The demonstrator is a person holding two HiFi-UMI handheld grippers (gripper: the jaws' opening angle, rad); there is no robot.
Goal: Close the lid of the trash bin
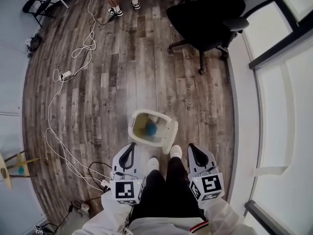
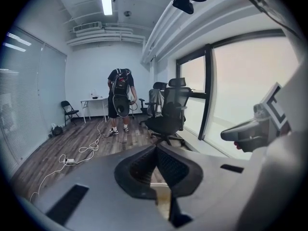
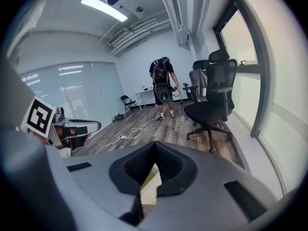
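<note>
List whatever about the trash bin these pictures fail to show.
- The blue item inside the trash bin: too small in the head view to identify.
- Hinge of the lid: covered by the lid itself, head view.
- Bin in both gripper views: only a cream sliver shows behind the shut left gripper and right gripper.
</note>
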